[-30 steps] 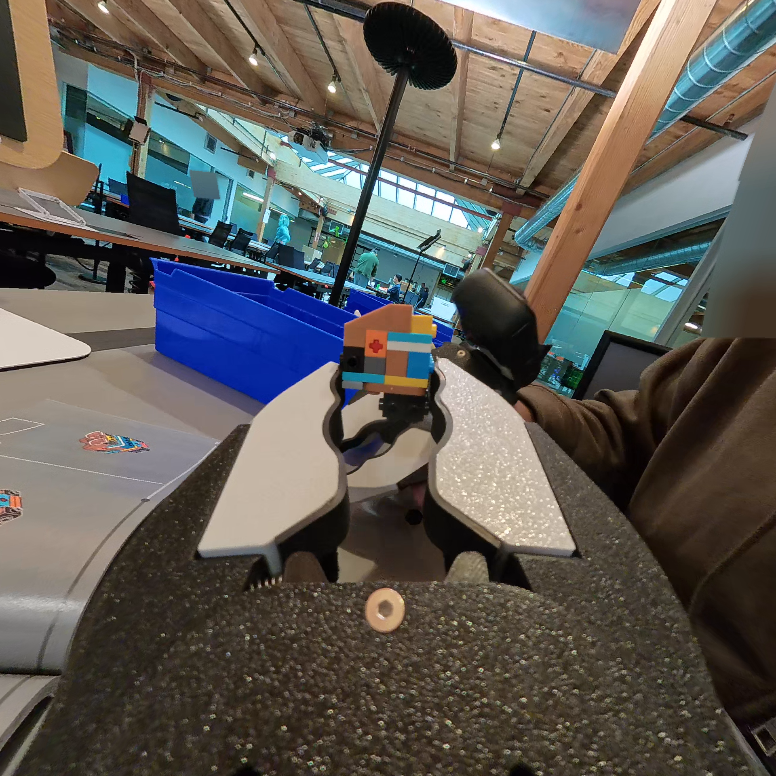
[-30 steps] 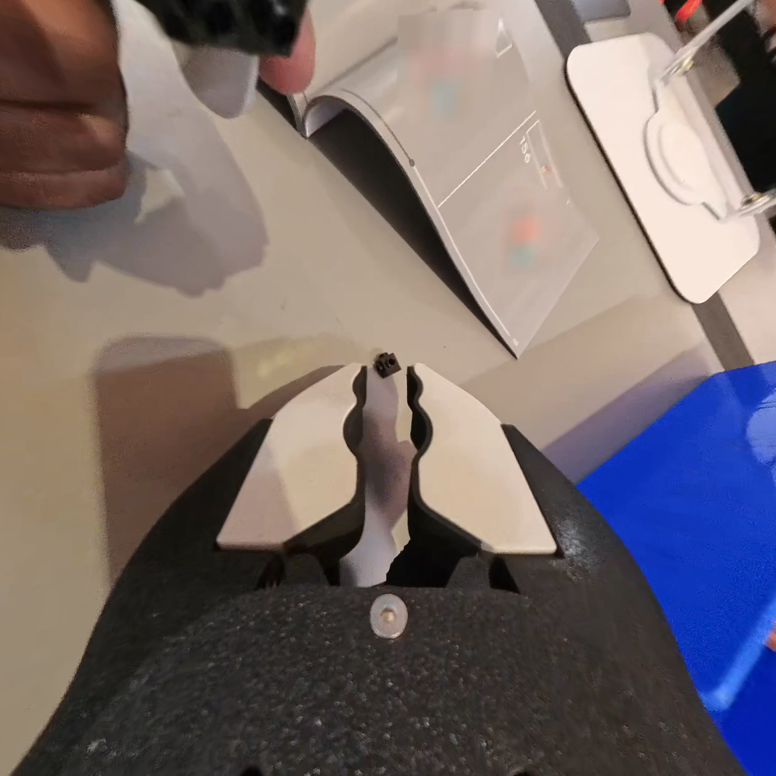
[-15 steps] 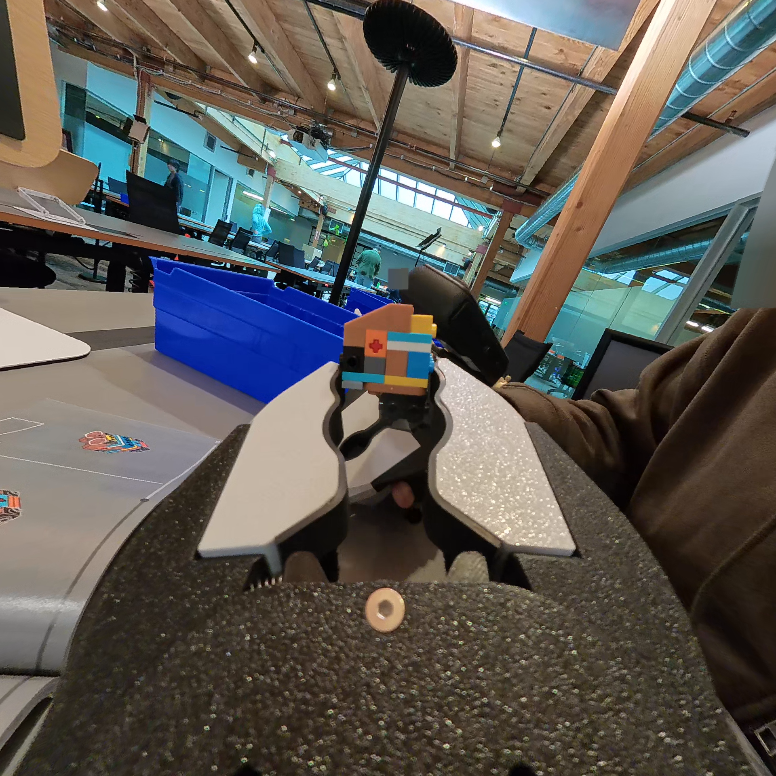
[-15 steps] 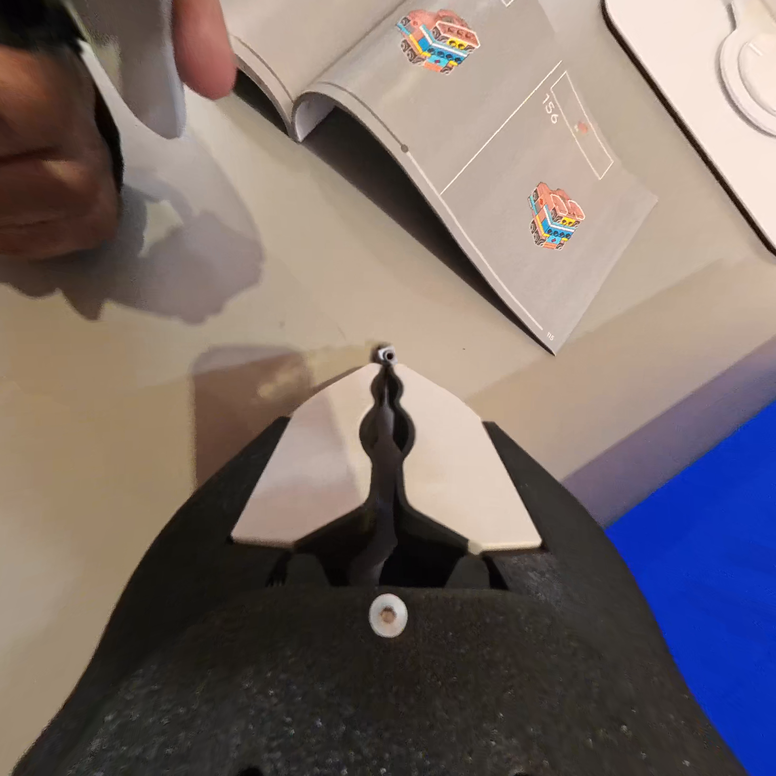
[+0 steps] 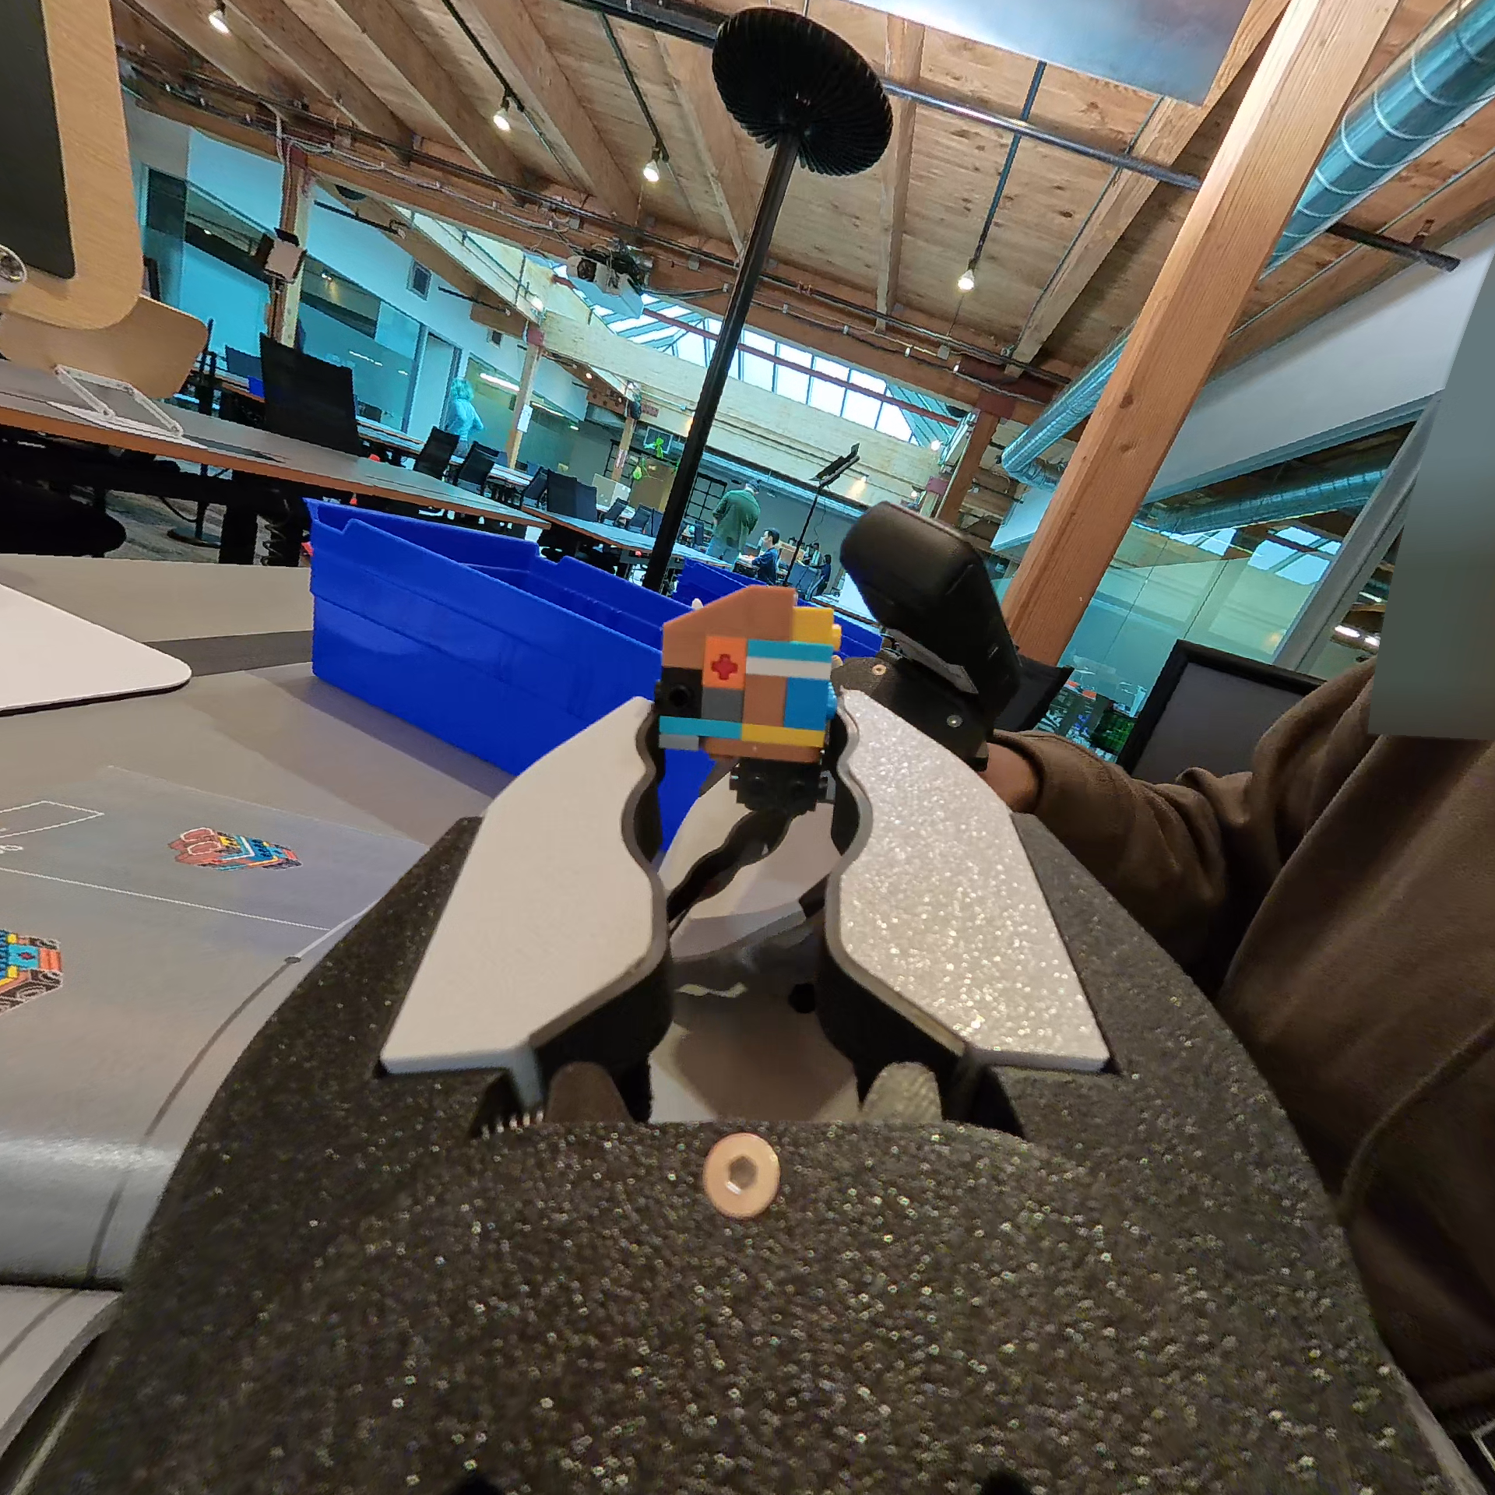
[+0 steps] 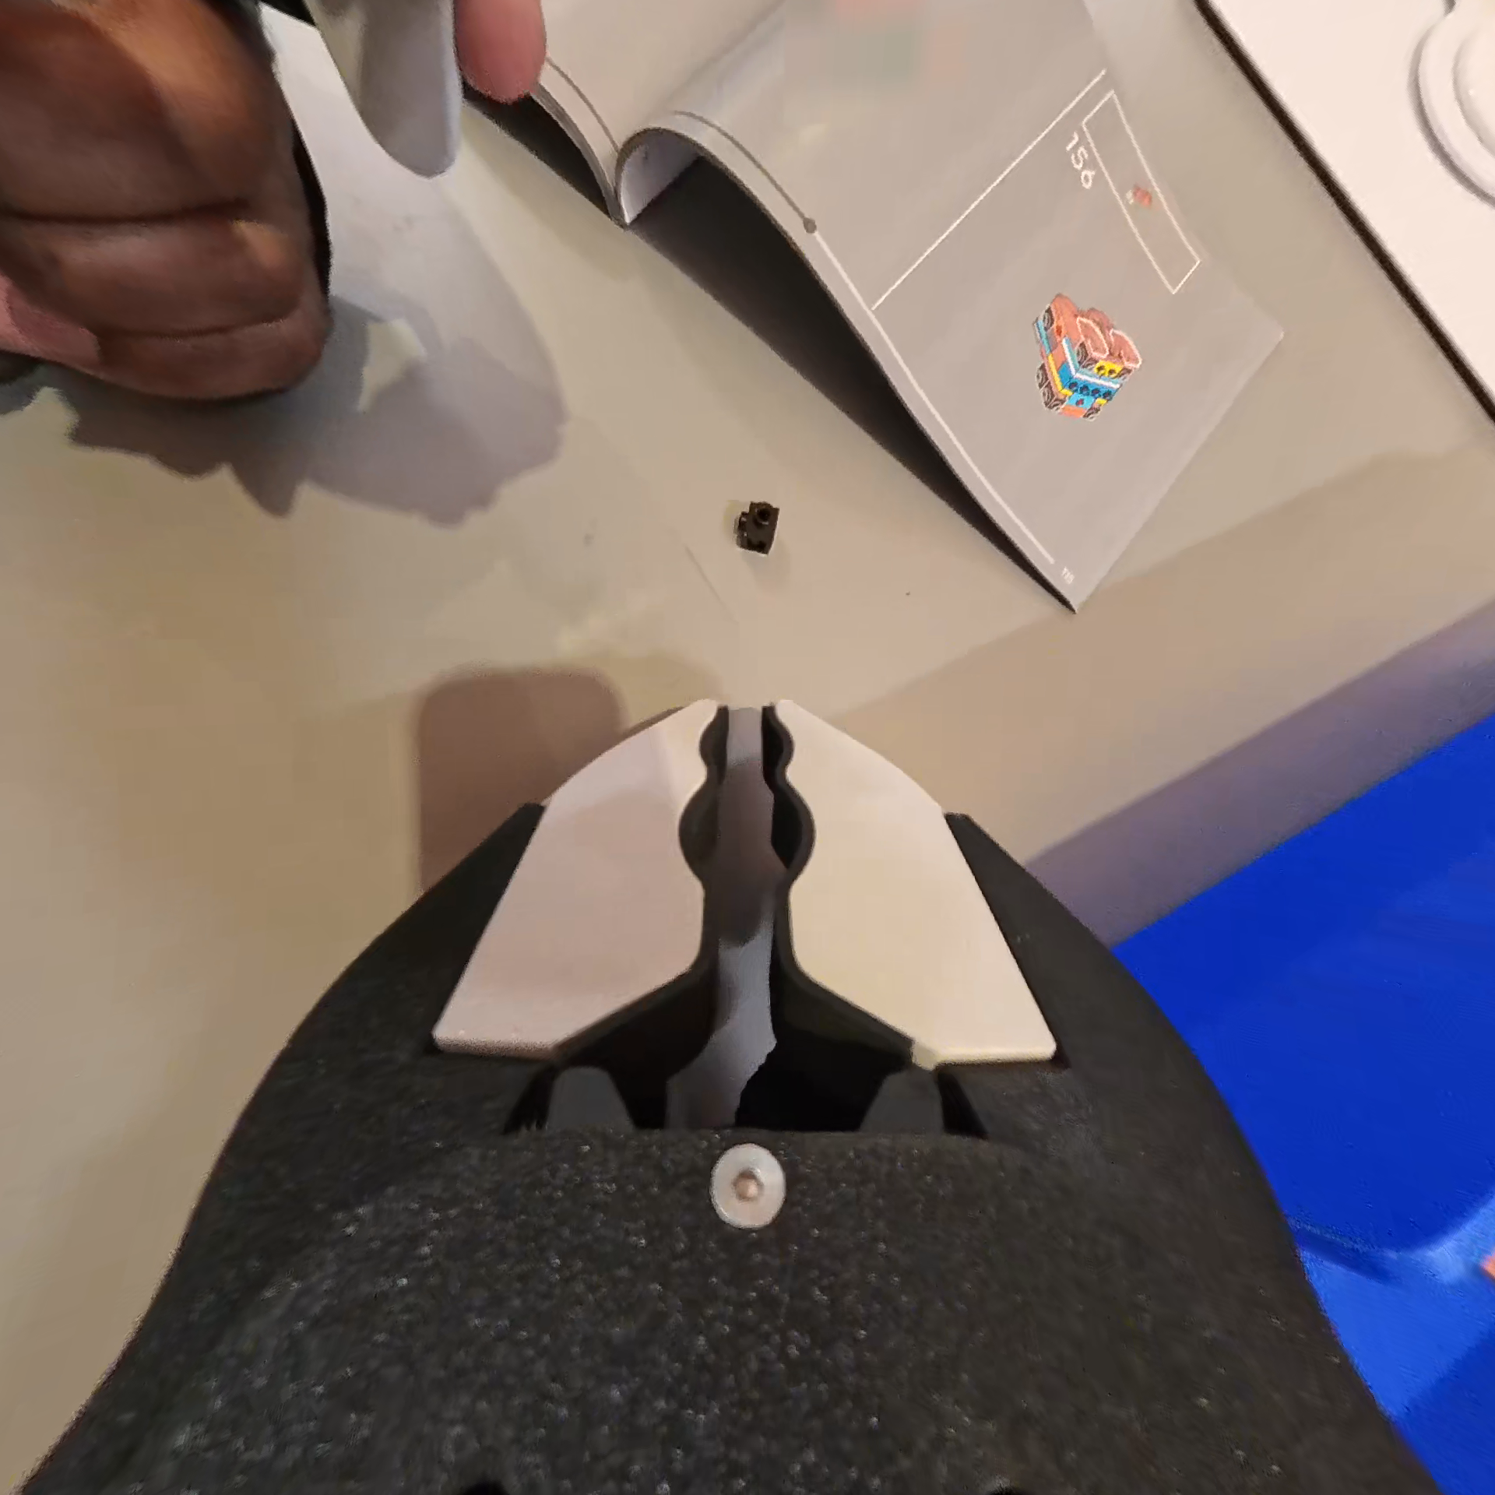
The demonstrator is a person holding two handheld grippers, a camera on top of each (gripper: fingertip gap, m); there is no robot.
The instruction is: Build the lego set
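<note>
Up between my left gripper [image 5: 748, 728] tips sits the blocky lego model [image 5: 748, 675], a chunk of brown, orange, yellow, blue and grey plastic bricks with a small red cross on one orange face. I've got its black underside pinched between the fingers, whose flat pale-grey plates have wavy inner edges, the right-hand plate sparkling with a gritty texture. My gripper body is coarse black foam-like material with one round metal screw. Behind the model stands a glossy blue plastic bin [image 5: 485, 639], straight-walled, on the smooth grey table [image 5: 267, 728]. To the left lies the open instruction booklet [image 5: 162, 882], matte grey pages with colourful printed pictures.

On the other side, my right gripper [image 6: 747, 708] hangs above the table, jaws nearly together with just a narrow slit between them, holding nothing. Ahead of the tips, apart from them, a tiny black lego piece [image 6: 756, 526] lies alone on the pale tabletop. It has bare surface all round. The booklet's curled page edge lies up and to the right of it, and the hand [image 6: 154, 210] gripping the left tool is up at the top left. A blue bin corner [image 6: 1327, 1092] crowds my right flank, while the left side is open table.
</note>
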